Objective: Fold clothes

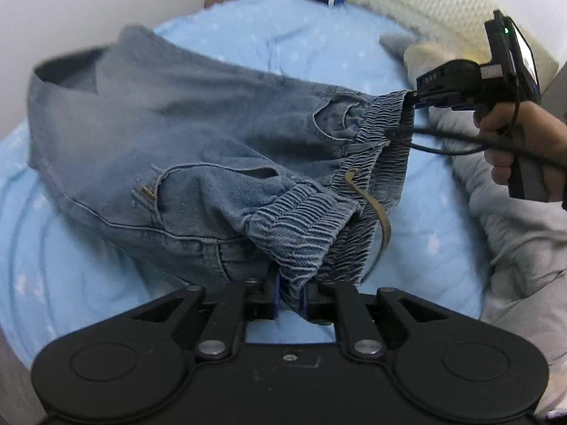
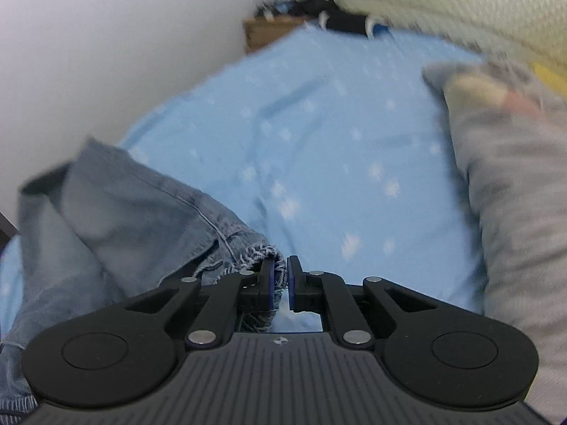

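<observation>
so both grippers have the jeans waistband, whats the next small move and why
Probably spread the two grippers apart to pull the waistband taut. The left gripper and right gripper each pinch the elastic waistband, but the jeans hang bunched and twisted above the blue bedsheet, so they would not lie flat yet.

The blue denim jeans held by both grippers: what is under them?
Under the blue denim jeans lies a light blue bedsheet with white spots. The sheet directly beneath the denim is covered, so anything there cannot be seen.

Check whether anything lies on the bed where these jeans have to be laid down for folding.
Nothing visible blocks it. Both grippers, left and right, pinch the blue denim jeans by the waistband above the light-blue star-print sheet. The grey blanket lies off to the right.
</observation>
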### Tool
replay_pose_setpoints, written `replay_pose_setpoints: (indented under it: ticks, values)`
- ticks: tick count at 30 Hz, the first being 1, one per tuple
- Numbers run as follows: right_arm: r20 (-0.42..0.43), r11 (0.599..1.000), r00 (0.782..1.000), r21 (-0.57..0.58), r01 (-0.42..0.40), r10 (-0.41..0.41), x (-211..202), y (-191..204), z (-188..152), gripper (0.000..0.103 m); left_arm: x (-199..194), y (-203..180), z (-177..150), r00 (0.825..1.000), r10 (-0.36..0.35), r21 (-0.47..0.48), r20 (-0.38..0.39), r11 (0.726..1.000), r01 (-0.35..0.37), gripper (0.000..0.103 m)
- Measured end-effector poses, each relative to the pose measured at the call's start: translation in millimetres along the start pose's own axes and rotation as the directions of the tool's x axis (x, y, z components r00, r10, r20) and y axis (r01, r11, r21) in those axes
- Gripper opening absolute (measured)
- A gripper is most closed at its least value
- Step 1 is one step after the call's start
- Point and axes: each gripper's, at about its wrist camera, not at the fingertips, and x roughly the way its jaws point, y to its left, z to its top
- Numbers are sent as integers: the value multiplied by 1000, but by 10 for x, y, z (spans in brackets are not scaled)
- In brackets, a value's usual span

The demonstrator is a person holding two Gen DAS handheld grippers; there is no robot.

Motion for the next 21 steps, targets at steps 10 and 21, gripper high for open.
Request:
replay_pose_setpoints:
  ticks: [10, 21]
  values:
    - [-27, 1000, 1000, -11, 14, -14, -40, -125, -253, 24, 339, -112, 0, 996, 23, 15, -86, 1000, -22, 25]
    - [28, 989, 998, 141, -51, 48, -944, -186, -590, 33, 120, -171, -68, 968, -11, 29, -250, 999, 18, 49]
